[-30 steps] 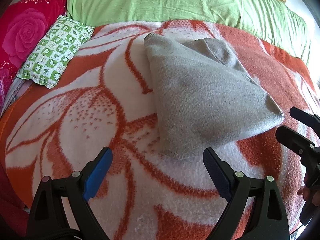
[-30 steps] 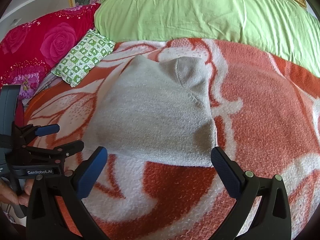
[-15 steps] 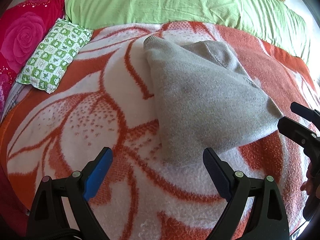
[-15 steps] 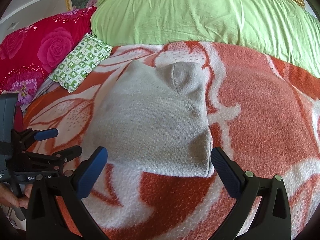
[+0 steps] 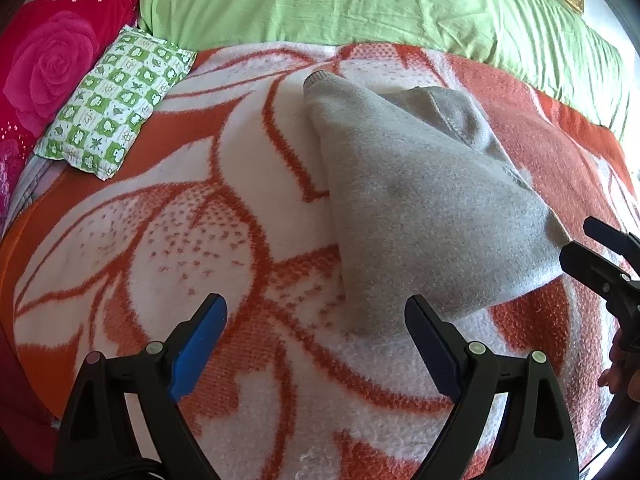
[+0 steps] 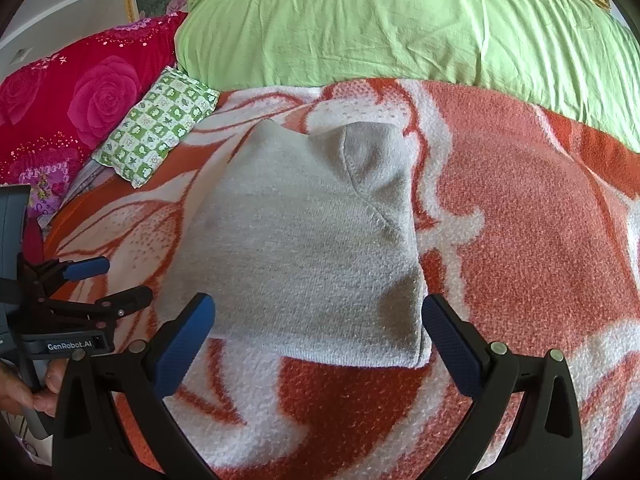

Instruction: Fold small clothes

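A grey knitted garment (image 5: 424, 200) (image 6: 304, 256) lies folded on the orange-and-white flowered blanket (image 5: 192, 232) (image 6: 540, 220). My left gripper (image 5: 316, 344) is open just before the garment's near left corner, its right finger beside the hem. My right gripper (image 6: 318, 344) is open too, straddling the garment's near hem without touching it. In the left wrist view the right gripper (image 5: 600, 256) shows at the right edge, close to the garment's right corner. The left gripper (image 6: 104, 284) appears at the left in the right wrist view, held by a hand (image 6: 24, 392).
A light green bedsheet (image 5: 360, 4) (image 6: 400, 24) covers the far part of the bed. A small green-and-white checked pillow (image 5: 116, 100) (image 6: 160, 128) and a red rose-print pillow (image 5: 52, 64) (image 6: 76, 108) lie at the far left. The blanket's edge drops off at the near left.
Both grippers have crept forward toward the garment's near hem. The garment itself has not moved.
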A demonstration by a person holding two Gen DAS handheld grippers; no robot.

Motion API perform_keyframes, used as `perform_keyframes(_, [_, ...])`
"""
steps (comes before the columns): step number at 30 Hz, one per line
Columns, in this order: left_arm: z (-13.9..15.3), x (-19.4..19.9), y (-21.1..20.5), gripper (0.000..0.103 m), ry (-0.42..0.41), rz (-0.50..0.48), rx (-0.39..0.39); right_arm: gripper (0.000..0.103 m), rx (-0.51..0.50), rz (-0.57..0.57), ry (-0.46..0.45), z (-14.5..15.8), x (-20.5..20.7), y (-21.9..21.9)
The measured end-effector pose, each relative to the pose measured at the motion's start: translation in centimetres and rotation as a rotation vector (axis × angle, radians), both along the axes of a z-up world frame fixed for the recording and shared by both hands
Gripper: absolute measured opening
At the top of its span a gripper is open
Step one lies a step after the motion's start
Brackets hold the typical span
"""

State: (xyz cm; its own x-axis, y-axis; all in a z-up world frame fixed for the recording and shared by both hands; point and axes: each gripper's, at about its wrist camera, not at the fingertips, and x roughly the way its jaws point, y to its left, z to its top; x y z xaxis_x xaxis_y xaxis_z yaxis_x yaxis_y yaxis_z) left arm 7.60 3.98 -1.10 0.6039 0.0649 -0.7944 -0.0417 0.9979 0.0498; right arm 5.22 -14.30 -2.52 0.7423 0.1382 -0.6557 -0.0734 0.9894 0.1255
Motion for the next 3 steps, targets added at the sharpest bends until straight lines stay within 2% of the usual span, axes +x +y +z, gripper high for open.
perform_keyframes(3, [0.01, 0.02, 0.12, 0.092, 0.002, 0.004, -0.003, 0.103, 0.003, -0.003, 0.001, 0.01, 0.0, 0.13])
